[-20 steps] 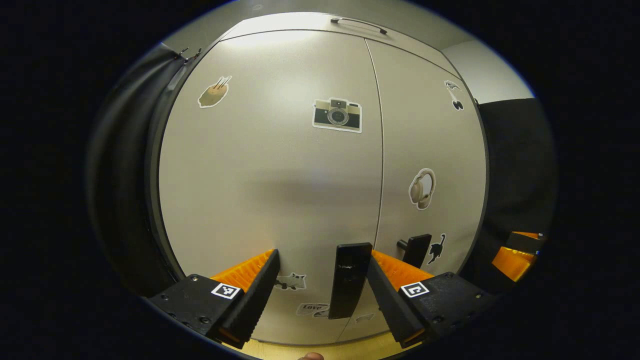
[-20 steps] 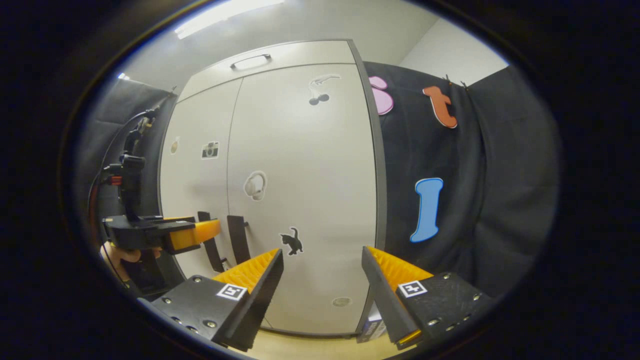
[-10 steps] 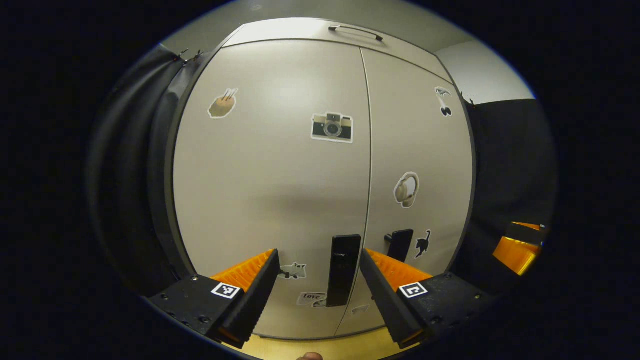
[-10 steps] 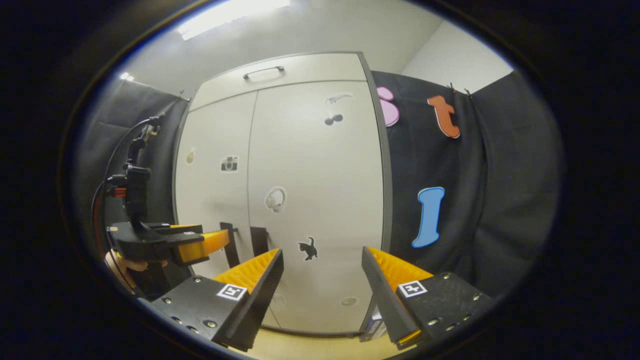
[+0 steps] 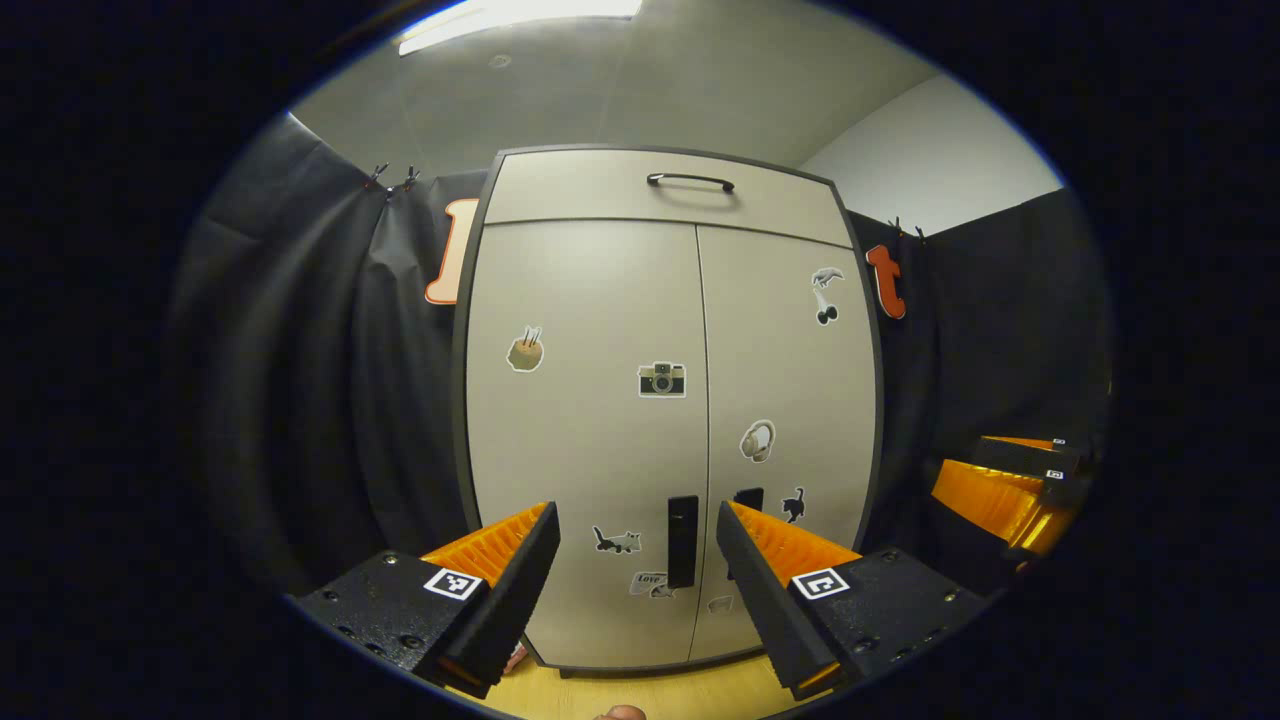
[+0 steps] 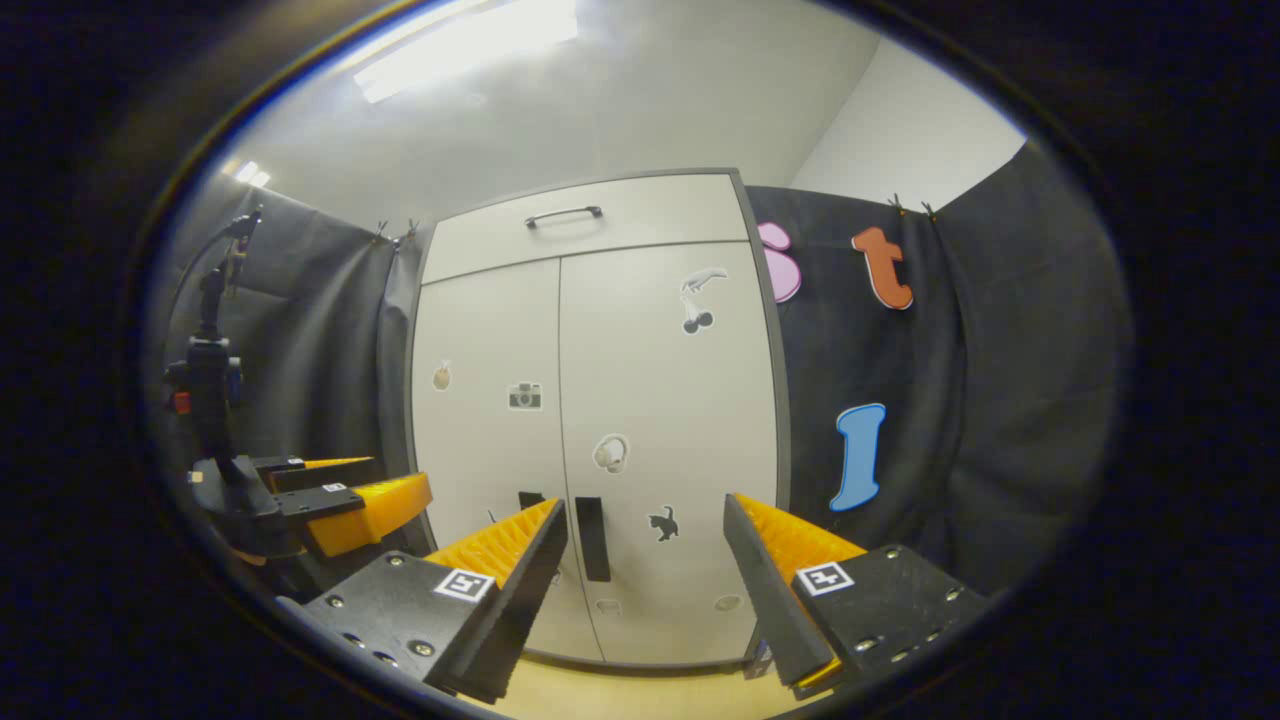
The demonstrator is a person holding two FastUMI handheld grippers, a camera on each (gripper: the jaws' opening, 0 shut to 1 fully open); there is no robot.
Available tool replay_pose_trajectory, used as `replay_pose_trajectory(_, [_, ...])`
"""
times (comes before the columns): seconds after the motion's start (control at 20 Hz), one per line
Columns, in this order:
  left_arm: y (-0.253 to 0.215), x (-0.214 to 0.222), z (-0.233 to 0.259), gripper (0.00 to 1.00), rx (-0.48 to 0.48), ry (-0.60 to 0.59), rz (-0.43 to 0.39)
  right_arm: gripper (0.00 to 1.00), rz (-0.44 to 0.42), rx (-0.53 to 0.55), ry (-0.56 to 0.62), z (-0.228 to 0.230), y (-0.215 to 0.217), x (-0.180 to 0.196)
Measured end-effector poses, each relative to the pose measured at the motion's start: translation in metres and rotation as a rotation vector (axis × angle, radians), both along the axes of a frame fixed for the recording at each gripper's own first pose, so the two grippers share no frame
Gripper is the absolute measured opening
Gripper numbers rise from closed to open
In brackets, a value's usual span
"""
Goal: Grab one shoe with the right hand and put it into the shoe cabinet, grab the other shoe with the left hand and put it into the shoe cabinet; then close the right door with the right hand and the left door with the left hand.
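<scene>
The shoe cabinet point(image 5: 680, 420) is taken as the landmark. To its left, in the right gripper view, the left gripper point(image 6: 345, 500) is seen well apart from the left door point(image 5: 585, 440); its fingers are seen spread with nothing held in the left gripper view. The left door is seen flush against the right door point(image 5: 790, 430), with a thin seam between them and the dark left handle point(image 5: 682, 540) and right handle point(image 6: 592, 538) just beside that seam. No shoe is seen outside the cabinet, so both are judged to be inside, behind the shut doors. In front of the right door, the right gripper point(image 6: 645, 560) is held clear of it, fingers apart and empty.

The task is judged complete or nearly so. A risk remains: if a door was pushed without latching, or a shoe presses from inside, it could swing back open. A handle could also be clipped by a gripper brought forward again.
</scene>
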State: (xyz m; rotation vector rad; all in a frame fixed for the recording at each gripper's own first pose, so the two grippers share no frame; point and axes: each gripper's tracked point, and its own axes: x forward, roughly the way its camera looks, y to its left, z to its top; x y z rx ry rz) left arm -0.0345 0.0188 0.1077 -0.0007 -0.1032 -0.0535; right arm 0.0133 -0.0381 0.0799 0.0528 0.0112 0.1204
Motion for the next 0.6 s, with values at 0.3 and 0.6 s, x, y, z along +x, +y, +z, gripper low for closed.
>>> replay_pose_trajectory(0.3, [-0.006,-0.041,0.001,0.97,0.012,-0.004,-0.043,0.94,-0.034,-0.005,-0.003,0.004,0.000,-0.031])
replay_pose_trajectory(0.6, [-0.019,-0.053,-0.002,0.97,0.016,0.011,-0.081,0.94,-0.060,-0.016,-0.008,0.008,-0.010,-0.052])
